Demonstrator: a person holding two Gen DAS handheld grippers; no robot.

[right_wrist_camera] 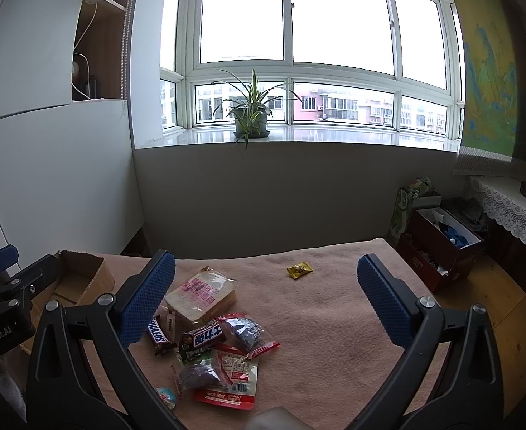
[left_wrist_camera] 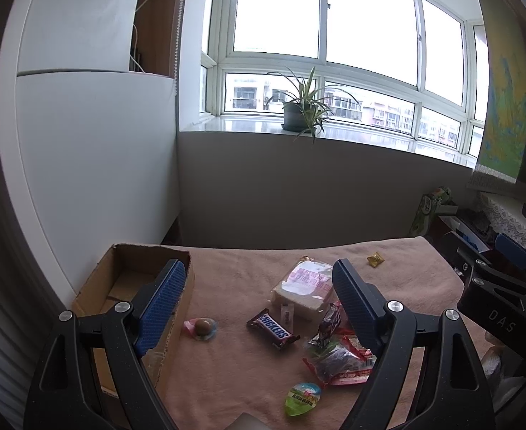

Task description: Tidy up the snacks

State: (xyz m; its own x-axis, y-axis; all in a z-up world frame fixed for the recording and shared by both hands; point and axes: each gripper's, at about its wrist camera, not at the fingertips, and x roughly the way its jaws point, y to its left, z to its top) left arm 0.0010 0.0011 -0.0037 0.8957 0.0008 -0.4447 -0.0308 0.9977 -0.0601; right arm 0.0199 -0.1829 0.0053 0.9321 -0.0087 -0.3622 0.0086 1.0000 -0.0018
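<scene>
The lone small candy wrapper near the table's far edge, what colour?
Yellow candy wrapper, clearest in the right wrist view.

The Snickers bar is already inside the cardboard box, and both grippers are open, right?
Not quite. The Snickers bar lies on the pink cloth, outside the cardboard box, as the left wrist view shows. The left gripper and right gripper are indeed open.

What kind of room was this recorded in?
Probably a lived-in home room: a potted spider plant on a wide white windowsill facing apartment blocks, a lace-trimmed shelf, and a pink towel-covered table.
</scene>
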